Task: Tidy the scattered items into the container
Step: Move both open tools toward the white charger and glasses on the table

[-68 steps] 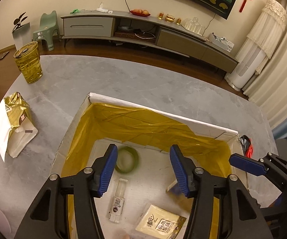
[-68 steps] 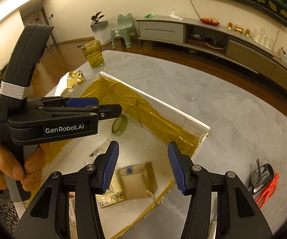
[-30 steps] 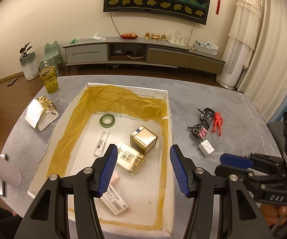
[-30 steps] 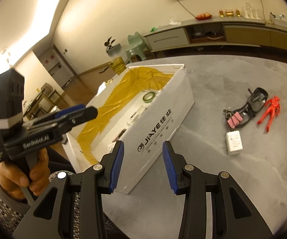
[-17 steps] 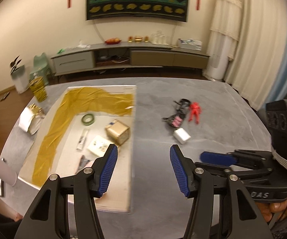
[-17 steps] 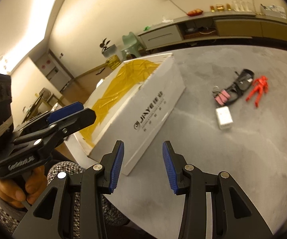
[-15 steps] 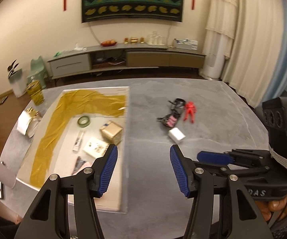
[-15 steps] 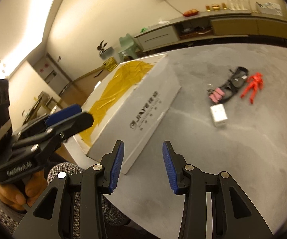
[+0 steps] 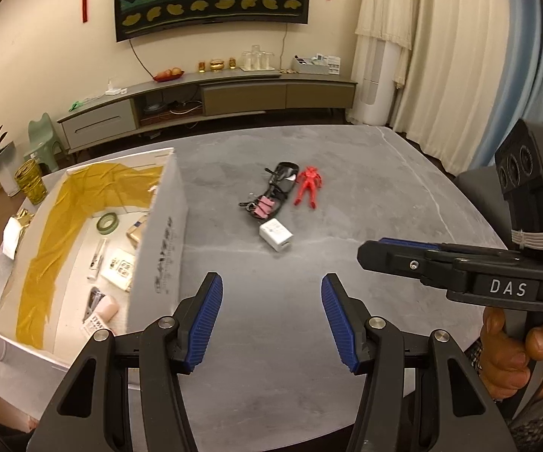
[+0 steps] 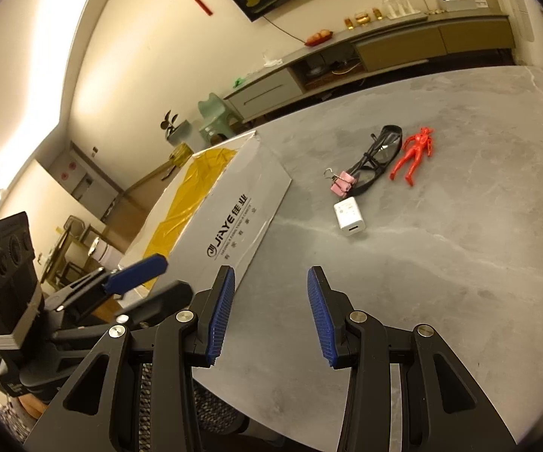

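- Grey stone-look table [image 9: 347,196] in a living room, low cabinet along the far wall.
- Nearest: left tongs [image 9: 269,318] spread wide and empty, hovering over bare tabletop beside the near corner of the box.
- Right tongs [image 10: 269,316] likewise spread and empty, low over the table edge, to the right of the left pair.
- Left of both pairs: white cardboard box [image 9: 164,241], yellow-lined, already holding a tape roll [image 9: 106,222] and several small packets.
- Ahead of both pairs, well apart from the pads: white charger [image 10: 350,216], closest of the loose things.
- Just beyond it: pink clip [image 10: 341,182] touching black glasses [image 10: 380,154]; red figure [image 10: 412,154] just right of the glasses.
- Likely step: reach for the charger first.
- Advice: bring the right tongs down over the charger, pads on its two flat sides, squeeze squarely so the smooth block cannot slip, then lift clear of the box wall before letting go.
- Risk: nudging the clip and glasses tangle while closing in.
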Demonstrator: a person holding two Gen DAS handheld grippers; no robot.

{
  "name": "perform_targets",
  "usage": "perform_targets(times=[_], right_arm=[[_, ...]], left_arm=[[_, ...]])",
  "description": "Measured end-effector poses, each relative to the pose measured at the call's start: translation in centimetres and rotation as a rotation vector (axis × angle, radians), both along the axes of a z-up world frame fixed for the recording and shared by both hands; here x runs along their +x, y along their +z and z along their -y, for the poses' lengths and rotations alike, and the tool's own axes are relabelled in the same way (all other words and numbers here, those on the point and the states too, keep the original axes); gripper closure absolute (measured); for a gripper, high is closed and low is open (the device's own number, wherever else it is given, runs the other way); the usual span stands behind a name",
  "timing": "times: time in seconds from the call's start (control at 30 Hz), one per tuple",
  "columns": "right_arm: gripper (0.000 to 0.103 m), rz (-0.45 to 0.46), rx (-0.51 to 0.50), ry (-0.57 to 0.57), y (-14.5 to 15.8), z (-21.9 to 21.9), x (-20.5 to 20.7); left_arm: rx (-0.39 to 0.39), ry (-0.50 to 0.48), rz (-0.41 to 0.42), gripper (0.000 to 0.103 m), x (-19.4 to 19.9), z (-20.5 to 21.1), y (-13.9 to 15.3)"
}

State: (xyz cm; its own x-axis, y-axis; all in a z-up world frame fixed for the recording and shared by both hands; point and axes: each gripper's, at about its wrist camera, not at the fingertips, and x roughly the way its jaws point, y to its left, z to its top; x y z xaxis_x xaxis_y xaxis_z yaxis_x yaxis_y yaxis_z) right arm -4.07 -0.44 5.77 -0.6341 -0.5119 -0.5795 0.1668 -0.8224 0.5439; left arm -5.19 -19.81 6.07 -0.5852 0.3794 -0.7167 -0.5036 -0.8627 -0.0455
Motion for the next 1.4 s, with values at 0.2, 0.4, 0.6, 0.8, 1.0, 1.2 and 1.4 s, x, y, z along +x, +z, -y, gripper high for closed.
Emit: perform_targets(times=[0.2,0.4,0.6,0.8,1.0,1.2,1.4], right_arm=[[0.059,0.0,0.009,-0.005,-0.3,-0.3,-0.2],[0.059,0.003,0.054,-0.027,-0.9,-0.8,-0.7],[0.059,0.02,0.1,-0.045,-1.9,-1.0,-1.8],[0.059,0.04,0.114,-0.051,-2.9,-1.1,-3.0],[0.059,0.038,0.142,-0.044,-3.3,-0.6,-3.9],[0.059,0.059,0.16,-0.051,-4.4,-0.5,-5.4],[0.059,0.081,0.178,-0.043,-5.4,0.0,-6.8]], left_arm=[[-0.003,-0.006,0.019,0.047,0.0,-0.9,-0.7],[0.003,-0.003,0.032,0.047,-0.9,-2.0,-1.3],[0.003,-0.011,0.045,0.047,-2.1,-3.1,-2.2],[0.012,-0.006,0.067,0.047,-3.7,-3.3,-3.3],[0.022,0.008,0.092,0.047,-5.3,-2.9,-4.5],[0.025,0.004,0.124,0.047,-6.5,-2.7,-6.1],[0.041,0.009,0.144,0.047,-7.7,-2.4,-6.9]])
